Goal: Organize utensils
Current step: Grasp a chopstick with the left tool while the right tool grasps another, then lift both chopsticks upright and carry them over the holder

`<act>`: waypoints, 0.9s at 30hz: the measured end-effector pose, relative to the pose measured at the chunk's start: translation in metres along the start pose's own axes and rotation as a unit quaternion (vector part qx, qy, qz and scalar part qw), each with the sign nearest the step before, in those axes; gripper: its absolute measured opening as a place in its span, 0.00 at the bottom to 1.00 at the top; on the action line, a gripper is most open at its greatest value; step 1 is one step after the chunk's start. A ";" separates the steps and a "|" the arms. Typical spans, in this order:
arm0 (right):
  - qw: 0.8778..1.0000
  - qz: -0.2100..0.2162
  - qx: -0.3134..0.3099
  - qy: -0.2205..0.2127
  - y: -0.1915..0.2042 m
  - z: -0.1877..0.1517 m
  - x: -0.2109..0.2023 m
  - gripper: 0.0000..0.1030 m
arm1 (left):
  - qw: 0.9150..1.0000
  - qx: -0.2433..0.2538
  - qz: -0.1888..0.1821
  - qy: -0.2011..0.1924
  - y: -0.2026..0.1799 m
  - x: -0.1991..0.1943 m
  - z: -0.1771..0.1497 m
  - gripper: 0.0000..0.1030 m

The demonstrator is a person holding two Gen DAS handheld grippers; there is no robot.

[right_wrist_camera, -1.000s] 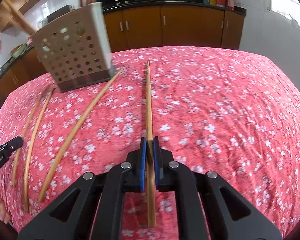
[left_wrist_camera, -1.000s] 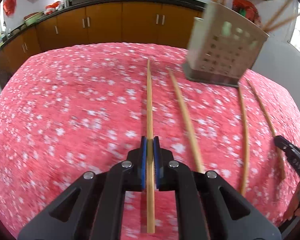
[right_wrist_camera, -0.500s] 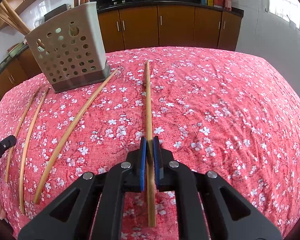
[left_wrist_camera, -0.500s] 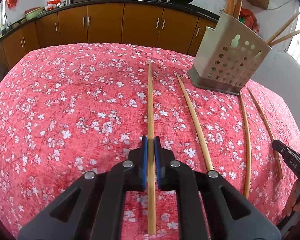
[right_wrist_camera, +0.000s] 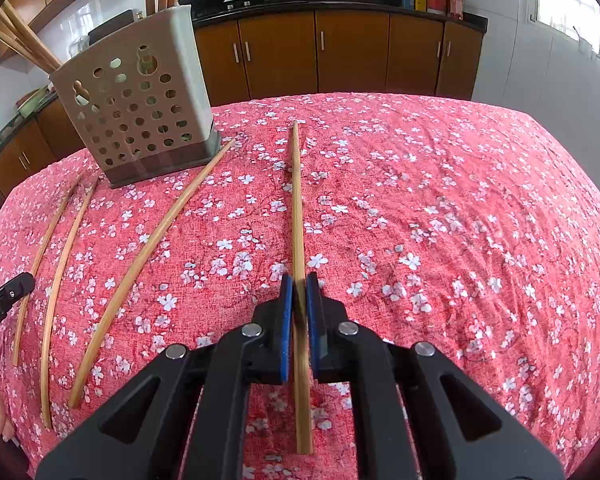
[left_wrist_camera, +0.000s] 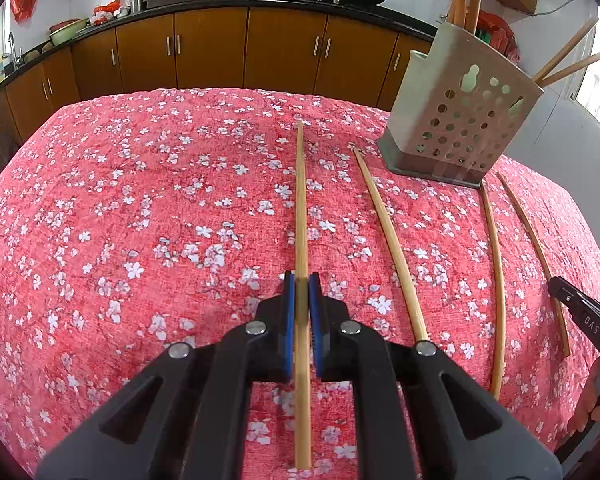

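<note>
Left gripper (left_wrist_camera: 301, 292) is clamped on a chopstick (left_wrist_camera: 301, 208); right gripper (right_wrist_camera: 299, 292) is likewise clamped on another chopstick (right_wrist_camera: 297, 208). Three loose chopsticks (right_wrist_camera: 148, 256) lie on the floral tablecloth (right_wrist_camera: 440, 220) between them, ends near the perforated utensil holder (right_wrist_camera: 140, 120), which holds more.

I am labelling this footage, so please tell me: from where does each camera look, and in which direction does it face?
Left wrist: sits on the left gripper, looking forward along its fingers over the red floral cloth toward the cabinets; the fingers pinch a chopstick, and the other gripper shows at the right edge.
Right wrist: sits on the right gripper, facing likewise and pinching its own chopstick; the other gripper and a fingertip show at the left edge.
Shared: the perforated holder and three loose chopsticks.
</note>
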State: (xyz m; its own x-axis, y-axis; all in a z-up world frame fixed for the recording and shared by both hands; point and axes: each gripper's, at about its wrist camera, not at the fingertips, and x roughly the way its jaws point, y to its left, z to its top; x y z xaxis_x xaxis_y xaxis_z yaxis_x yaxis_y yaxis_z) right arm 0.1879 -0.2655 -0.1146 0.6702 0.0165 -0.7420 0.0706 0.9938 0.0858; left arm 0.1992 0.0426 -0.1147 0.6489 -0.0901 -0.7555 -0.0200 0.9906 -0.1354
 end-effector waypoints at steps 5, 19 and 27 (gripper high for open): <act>1.000 0.002 0.002 0.000 0.000 0.000 0.000 0.08 | 1.000 -0.001 -0.001 0.000 0.000 0.000 0.000 0.10; 1.000 0.009 0.008 0.000 -0.001 -0.004 -0.002 0.08 | 1.000 0.021 0.009 0.001 -0.006 -0.009 -0.009 0.10; 0.999 0.027 0.022 -0.033 -0.007 -0.001 -0.024 0.07 | 0.999 0.046 0.018 0.010 -0.009 -0.012 -0.010 0.08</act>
State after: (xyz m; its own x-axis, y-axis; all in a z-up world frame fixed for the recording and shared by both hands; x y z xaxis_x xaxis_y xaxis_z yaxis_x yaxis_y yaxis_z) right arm 0.1706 -0.2732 -0.0976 0.7206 0.0615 -0.6906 0.0639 0.9859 0.1544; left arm 0.1842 0.0335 -0.1108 0.6342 -0.0557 -0.7712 0.0273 0.9984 -0.0497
